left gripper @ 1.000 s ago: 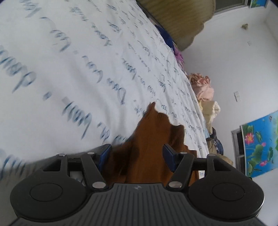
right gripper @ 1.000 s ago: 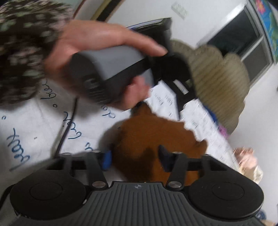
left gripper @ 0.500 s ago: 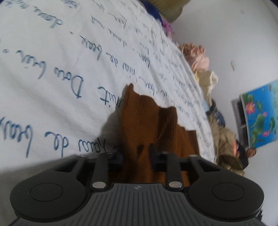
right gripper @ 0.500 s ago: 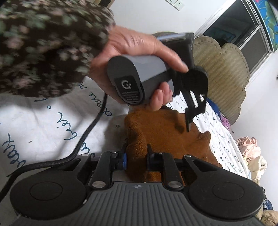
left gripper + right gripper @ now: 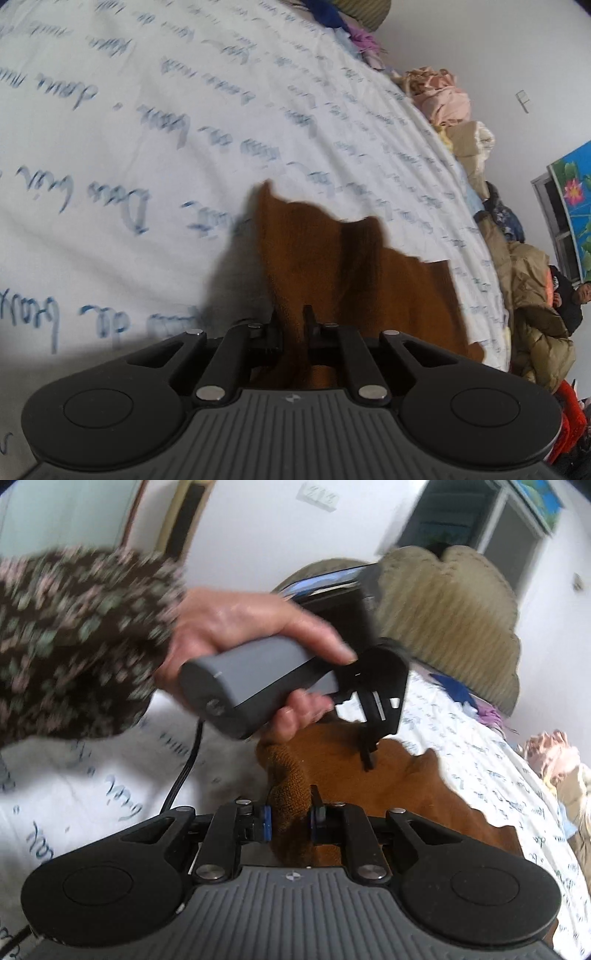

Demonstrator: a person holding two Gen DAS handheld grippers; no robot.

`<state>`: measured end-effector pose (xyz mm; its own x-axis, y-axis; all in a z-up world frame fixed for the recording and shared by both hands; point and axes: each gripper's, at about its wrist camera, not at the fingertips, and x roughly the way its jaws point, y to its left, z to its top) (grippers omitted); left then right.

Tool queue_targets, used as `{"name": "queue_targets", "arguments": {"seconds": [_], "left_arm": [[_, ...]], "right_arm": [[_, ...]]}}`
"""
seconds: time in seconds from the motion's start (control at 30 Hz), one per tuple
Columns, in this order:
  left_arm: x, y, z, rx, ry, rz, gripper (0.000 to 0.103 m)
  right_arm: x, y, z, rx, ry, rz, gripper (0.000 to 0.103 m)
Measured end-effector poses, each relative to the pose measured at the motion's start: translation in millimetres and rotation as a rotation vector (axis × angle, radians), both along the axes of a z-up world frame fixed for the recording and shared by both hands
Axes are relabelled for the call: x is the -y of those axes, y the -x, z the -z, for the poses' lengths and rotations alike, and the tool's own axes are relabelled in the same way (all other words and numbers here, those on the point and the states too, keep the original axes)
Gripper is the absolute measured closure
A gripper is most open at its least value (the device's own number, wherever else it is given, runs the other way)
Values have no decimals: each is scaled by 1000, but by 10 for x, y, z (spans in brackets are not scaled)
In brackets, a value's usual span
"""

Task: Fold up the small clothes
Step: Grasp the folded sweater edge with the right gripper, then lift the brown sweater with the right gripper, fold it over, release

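Bed: white sheet (image 5: 155, 155) printed with blue handwriting, a scalloped headboard (image 5: 454, 620) at its far end, heaped clothes (image 5: 443, 99) along one edge.
Garment: brown knit piece (image 5: 325, 258) lying on the sheet near that edge, its near hem lifted.
Left gripper (image 5: 293, 325): jaws pinched tight on the hem.
Right gripper (image 5: 290, 818): jaws closing, a bunched fold of the knit pressed between the blue pads.
Left hand (image 5: 240, 627): wrapped round the grey handle, floral sleeve (image 5: 74, 635) behind it.
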<state>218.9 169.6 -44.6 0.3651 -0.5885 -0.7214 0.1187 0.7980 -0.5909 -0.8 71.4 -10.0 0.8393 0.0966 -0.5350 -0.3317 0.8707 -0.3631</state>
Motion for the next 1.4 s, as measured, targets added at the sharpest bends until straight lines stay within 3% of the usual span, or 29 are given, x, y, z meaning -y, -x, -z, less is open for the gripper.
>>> {"name": "queue_targets", "arguments": {"seconds": [0.13,0.4,0.53,0.7,0.87,1.0,1.17,1.4], "left_arm": [[334,-24,-364,56,-13,29,94],[1805,-24,-877,165,-115,178,94],[2555,4,-838,171,-199,243,94],[3183,34,-523,156,-326,271,94],[3471,75,-275,143,-424,264,94],[3578,99,-282,154,-449,243,93],[3654,95,-405,141,-386,199,92],[3808,180,-522,174,-350,230,92]], "right_arm": [[357,24,-233,37,-115,65,85],[1429,251,-565,137,-317,273,85],[2030,337,-534,129,-419,379,85],[2629,388,-287,49,-587,461,84],[2937,437,-17,-8,-707,514,84],[3094,440,103,-19,-765,549,83],[3282,438,235,-44,-858,608,81],[3629,458,444,-111,-1079,678,80]]}}
